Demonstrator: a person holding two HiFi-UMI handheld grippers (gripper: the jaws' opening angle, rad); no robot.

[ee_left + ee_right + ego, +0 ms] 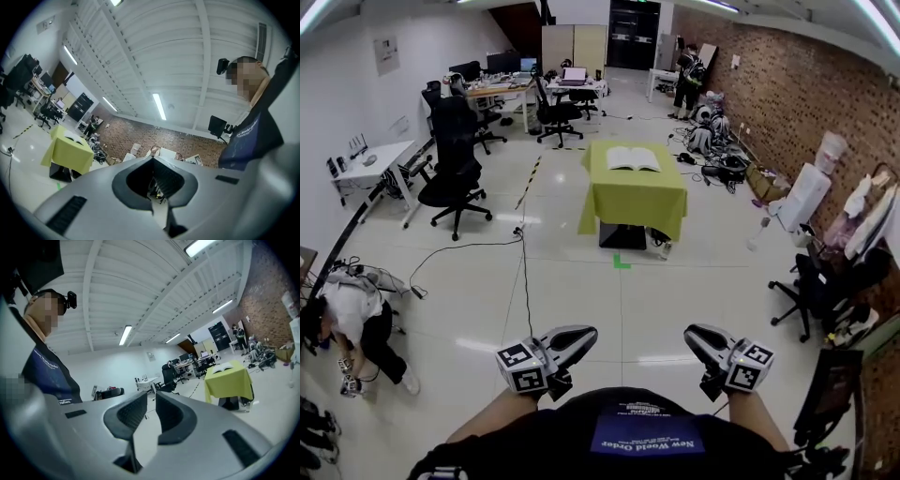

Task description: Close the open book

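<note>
The open book (634, 157) lies flat, white pages up, on a small table under a yellow-green cloth (633, 199), several steps ahead across the tiled floor. Both grippers are held low, close to the body and far from it. My left gripper (586, 333) has its fingertips together with nothing between them. My right gripper (692, 333) shows a narrow empty slit between its jaws. In the left gripper view the left gripper (152, 160) fills the bottom, with the book (70, 137) small at the left. The right gripper view shows the right gripper (151, 397) and the book (224, 367) at the right.
Black office chairs (455, 178) stand left of the path. A person (347, 323) crouches at the near left. A cable (525, 272) runs along the floor, and green tape (622, 262) marks it before the table. Another chair (811, 281) and clutter line the brick wall on the right.
</note>
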